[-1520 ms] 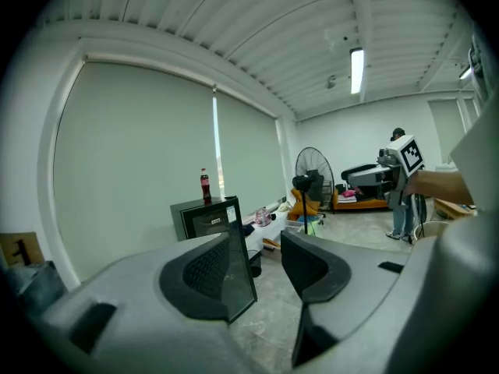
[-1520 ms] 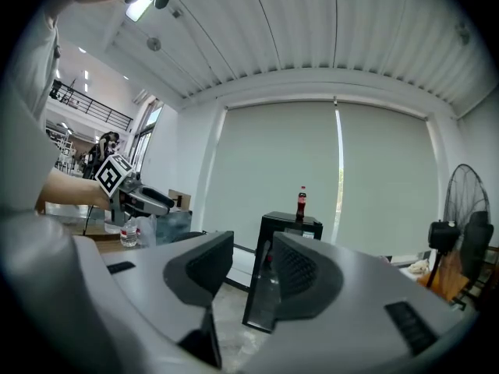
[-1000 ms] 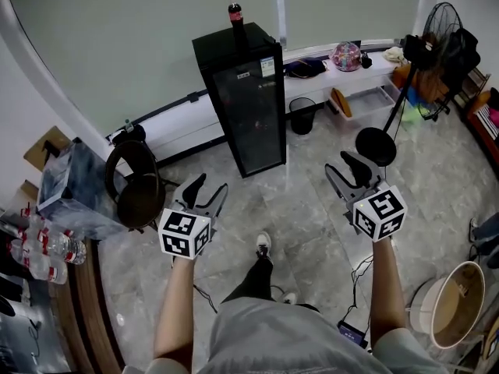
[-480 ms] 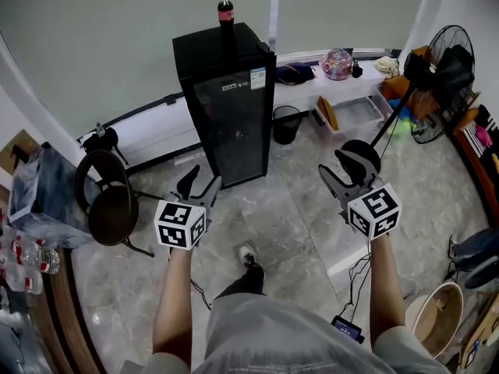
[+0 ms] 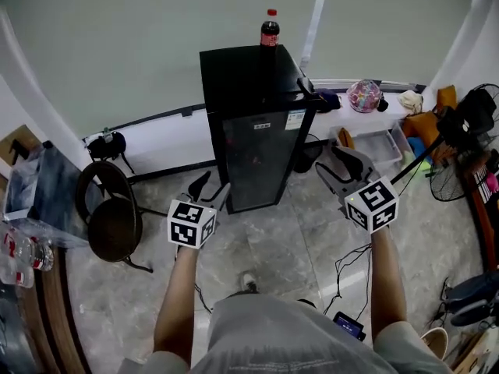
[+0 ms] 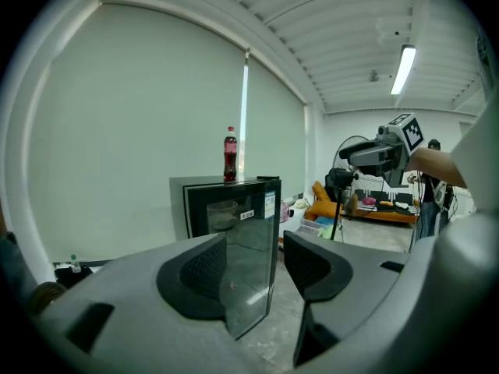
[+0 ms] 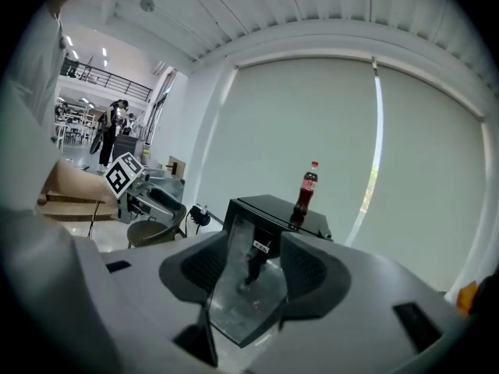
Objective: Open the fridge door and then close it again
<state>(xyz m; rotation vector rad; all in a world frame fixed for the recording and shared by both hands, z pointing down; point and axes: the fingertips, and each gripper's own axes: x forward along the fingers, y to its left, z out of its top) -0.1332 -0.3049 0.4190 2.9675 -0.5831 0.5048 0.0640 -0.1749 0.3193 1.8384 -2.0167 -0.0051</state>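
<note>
A black fridge (image 5: 257, 135) with a dark glass door stands shut against the wall, a cola bottle (image 5: 269, 28) on its top. My left gripper (image 5: 212, 187) hangs in the air in front of the fridge's lower left, jaws open and empty. The right gripper (image 5: 337, 162) is off the door's right edge, touching nothing; its jaws are opening with nothing between them. In the left gripper view the fridge (image 6: 234, 216) shows beyond the left gripper (image 6: 253, 263). In the right gripper view the fridge (image 7: 265, 213) and bottle (image 7: 308, 187) lie past the right gripper (image 7: 248, 267).
A round dark chair (image 5: 115, 223) stands left of the fridge. A table with water bottles (image 5: 19, 259) lines the left edge. A low white shelf (image 5: 374, 135) with a colourful ball (image 5: 364, 96), a fan (image 5: 468, 123) and floor cables (image 5: 347, 259) are at the right.
The person has walked closer to the fridge, which now looks larger and more central. Both grippers have moved forward with the person, still held out in the air. The right jaws look slightly wider.
</note>
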